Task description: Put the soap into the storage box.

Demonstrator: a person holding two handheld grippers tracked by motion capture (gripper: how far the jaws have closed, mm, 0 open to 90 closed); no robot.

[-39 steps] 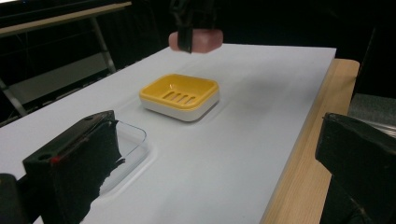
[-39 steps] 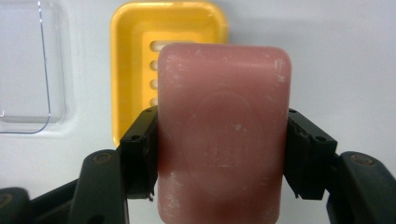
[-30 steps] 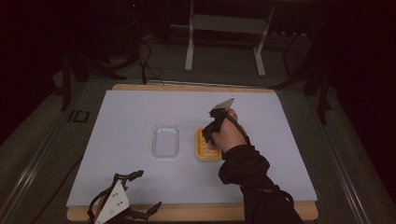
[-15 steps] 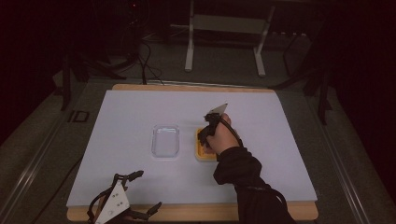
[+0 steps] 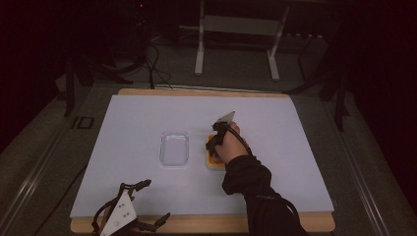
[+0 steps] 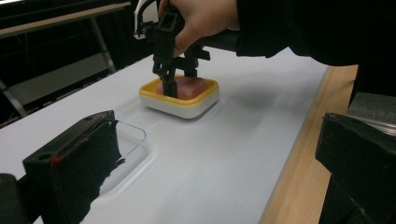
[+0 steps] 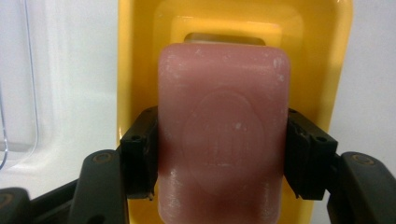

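Note:
A pink soap bar (image 7: pixel 223 135) lies in a yellow soap dish (image 7: pixel 140 56) near the middle of the white mat. My right gripper (image 7: pixel 223 156), held by a hand in a dark sleeve, points down into the dish, and its black pads (image 7: pixel 140 158) press on both long sides of the bar. The left gripper view shows the same grip on the soap bar (image 6: pixel 187 85) in the dish (image 6: pixel 182 103). My left gripper (image 5: pixel 155 200) lies at the front left of the table with its jaws wide apart and nothing between them.
A clear shallow plastic container (image 5: pixel 174 148) sits on the white mat (image 5: pixel 275 128), just left of the dish (image 5: pixel 212 162). The mat covers a wooden board (image 5: pixel 295 223) whose edge runs along the front. Dark floor, cables and a metal stand lie beyond the table.
The hand has moved the right gripper a little left and down over the dish, onto the soap bar. The left gripper has not moved.

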